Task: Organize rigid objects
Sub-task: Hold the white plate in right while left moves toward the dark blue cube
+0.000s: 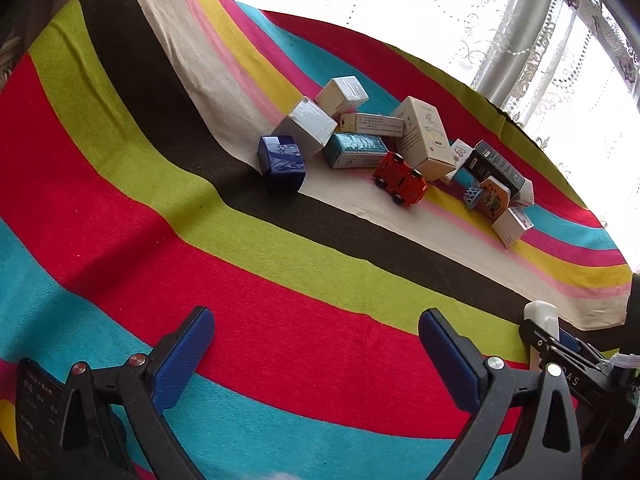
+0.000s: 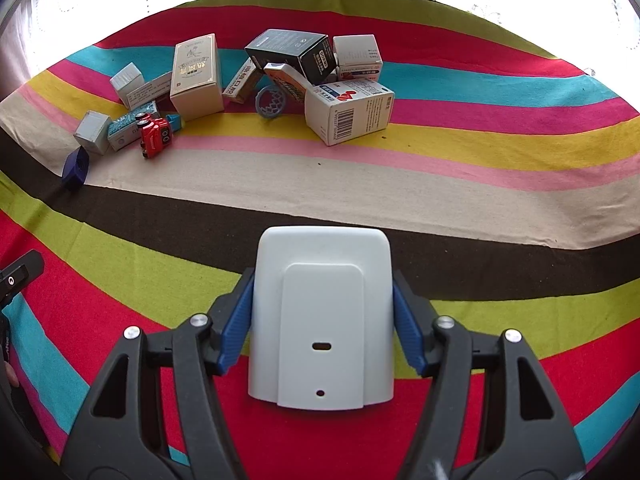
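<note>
Near the front edge of the striped cloth (image 2: 480, 208), the right gripper (image 2: 322, 328) is clamped on a white plastic casing (image 2: 320, 320), its blue pads pressing both side walls. The left gripper (image 1: 316, 344) hangs nearby with jaws wide apart and nothing between them. Far across the cloth lies the untidy pile: medicine box (image 2: 348, 110), black box (image 2: 292, 54), red toy car (image 2: 156, 134). The casing's smooth, tapering sides could slip out of the pads if the wrist tilts, I judge.
</note>
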Demonstrator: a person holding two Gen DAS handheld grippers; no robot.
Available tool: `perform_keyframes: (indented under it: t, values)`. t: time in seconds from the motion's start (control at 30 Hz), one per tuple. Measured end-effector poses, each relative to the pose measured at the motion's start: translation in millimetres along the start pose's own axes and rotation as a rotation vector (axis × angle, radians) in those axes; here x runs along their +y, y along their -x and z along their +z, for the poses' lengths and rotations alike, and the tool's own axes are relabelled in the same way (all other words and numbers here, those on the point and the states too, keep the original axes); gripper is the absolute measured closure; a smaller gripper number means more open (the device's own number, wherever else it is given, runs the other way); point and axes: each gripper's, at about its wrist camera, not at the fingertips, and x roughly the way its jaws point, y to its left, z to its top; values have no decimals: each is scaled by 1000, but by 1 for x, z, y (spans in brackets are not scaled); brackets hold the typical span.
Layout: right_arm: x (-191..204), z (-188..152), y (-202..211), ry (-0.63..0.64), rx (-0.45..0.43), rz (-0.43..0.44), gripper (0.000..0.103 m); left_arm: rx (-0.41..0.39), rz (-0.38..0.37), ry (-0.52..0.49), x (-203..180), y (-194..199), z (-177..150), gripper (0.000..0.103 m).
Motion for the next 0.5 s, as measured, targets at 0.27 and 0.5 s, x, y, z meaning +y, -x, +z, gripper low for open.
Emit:
perform_keyframes:
  t: [0.27,0.5]
  values:
    - [-1,0,0,0,0,1,36,4,-14,23,6,1,1,0]
    - [-1,0,0,0,0,1,36,5,-12,23,6,0,1,0]
